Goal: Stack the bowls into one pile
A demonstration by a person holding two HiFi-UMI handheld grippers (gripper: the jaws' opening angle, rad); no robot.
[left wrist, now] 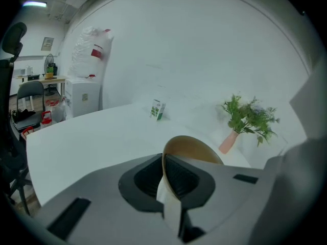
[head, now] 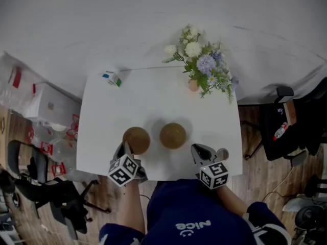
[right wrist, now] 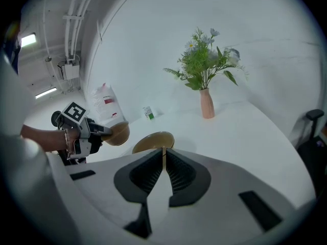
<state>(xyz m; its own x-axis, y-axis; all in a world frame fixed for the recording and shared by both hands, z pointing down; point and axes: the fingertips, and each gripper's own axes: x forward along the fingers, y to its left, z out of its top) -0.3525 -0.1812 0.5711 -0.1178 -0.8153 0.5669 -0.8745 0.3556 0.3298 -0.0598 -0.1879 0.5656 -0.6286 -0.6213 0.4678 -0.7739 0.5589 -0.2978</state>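
Two brown bowls are in view. My left gripper (head: 125, 148) is shut on the near rim of the left bowl (head: 136, 140) and holds it off the white table (head: 153, 96). In the left gripper view that bowl (left wrist: 196, 148) tilts up beyond the pinching left gripper (left wrist: 164, 160). The other bowl (head: 172, 135) rests upright on the table beside it. My right gripper (head: 196, 149) sits at that bowl's right, apart from it. In the right gripper view the right gripper (right wrist: 163, 152) shows only a thin slit with nothing pinched, the resting bowl (right wrist: 152, 141) just ahead, the held bowl (right wrist: 118, 133) at left.
A pink vase of flowers (head: 202, 63) stands at the table's far right. A small green-and-white box (head: 112, 78) sits at the far left corner. Office chairs, plastic bags and boxes (head: 46, 131) crowd the floor to the left. A dark chair (head: 286, 126) stands on the right.
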